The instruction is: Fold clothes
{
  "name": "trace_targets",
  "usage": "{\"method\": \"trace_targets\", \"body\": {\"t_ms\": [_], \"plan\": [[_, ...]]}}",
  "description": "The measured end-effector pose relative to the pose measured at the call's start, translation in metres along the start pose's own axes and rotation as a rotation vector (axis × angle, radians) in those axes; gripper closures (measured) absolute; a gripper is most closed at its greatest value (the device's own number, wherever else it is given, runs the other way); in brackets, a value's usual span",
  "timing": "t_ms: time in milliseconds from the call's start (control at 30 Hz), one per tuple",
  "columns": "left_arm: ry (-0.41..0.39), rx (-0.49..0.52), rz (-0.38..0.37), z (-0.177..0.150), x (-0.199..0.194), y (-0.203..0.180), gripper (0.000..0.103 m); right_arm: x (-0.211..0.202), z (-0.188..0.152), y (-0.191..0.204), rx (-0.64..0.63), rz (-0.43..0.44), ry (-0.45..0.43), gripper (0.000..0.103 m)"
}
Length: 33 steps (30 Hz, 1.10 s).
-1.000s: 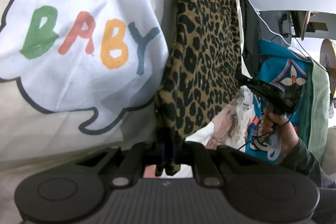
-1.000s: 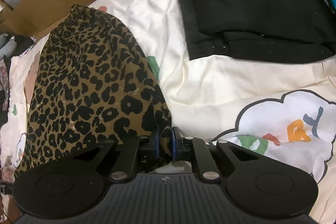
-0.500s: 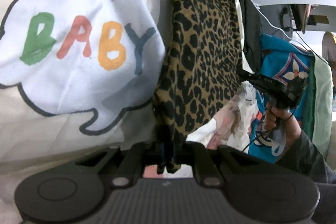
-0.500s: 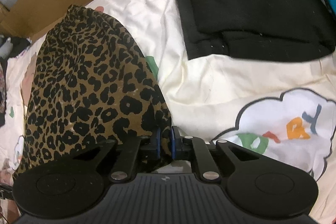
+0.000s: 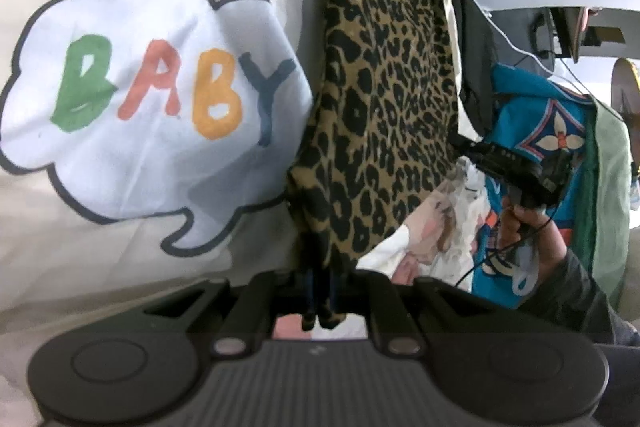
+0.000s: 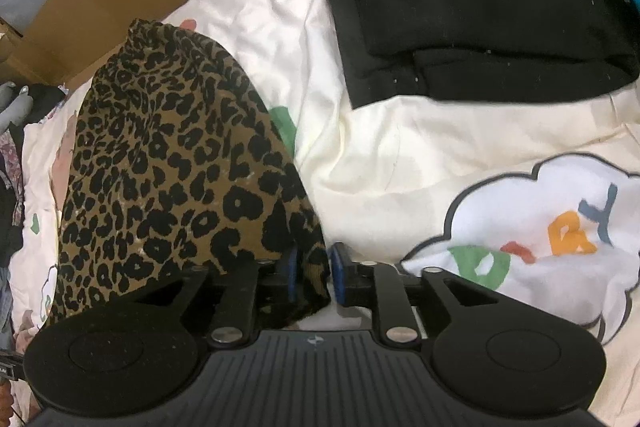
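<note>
The left gripper (image 5: 318, 291) has its fingers clamped on one corner of the leopard cloth (image 5: 384, 99); the right gripper's (image 6: 312, 277) fingers are opening with the other corner still between them. The cloth lies stretched over the cream sheet (image 6: 384, 131). This looks like the release after laying a fold; next, the right gripper needs to lift clear.

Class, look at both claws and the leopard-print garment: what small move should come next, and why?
Probably draw the right claw back clear of the leopard-print garment. Its jaws are opening, with the fabric corner between the pads, while the left claw pinches the other corner, so this fold looks laid on the cream BABY cloth.
</note>
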<state>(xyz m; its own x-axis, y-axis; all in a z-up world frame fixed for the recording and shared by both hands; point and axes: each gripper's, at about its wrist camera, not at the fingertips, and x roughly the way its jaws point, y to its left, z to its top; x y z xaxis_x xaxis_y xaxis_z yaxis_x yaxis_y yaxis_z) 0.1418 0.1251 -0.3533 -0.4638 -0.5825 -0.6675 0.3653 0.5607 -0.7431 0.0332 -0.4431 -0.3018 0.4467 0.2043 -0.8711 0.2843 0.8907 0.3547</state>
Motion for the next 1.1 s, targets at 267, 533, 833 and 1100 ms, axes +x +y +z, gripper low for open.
{"method": "trace_targets", "body": {"t_ms": [267,533,833,1100], "plan": [[0.004,-0.01,0.019,-0.001,0.007,0.0,0.095,0.007,0.013,0.007,-0.108,0.024,0.068,0.062],[-0.003,-0.002,0.023,-0.002,0.006,-0.001,0.095,0.005,0.044,0.015,-0.256,0.053,0.131,0.057],[-0.011,0.025,0.055,-0.003,0.008,-0.007,0.095,0.027,0.056,0.031,-0.367,0.052,0.186,0.046],[-0.018,0.078,0.085,-0.004,0.01,-0.015,0.095,0.025,0.04,0.028,-0.396,0.069,0.234,0.065]]}}
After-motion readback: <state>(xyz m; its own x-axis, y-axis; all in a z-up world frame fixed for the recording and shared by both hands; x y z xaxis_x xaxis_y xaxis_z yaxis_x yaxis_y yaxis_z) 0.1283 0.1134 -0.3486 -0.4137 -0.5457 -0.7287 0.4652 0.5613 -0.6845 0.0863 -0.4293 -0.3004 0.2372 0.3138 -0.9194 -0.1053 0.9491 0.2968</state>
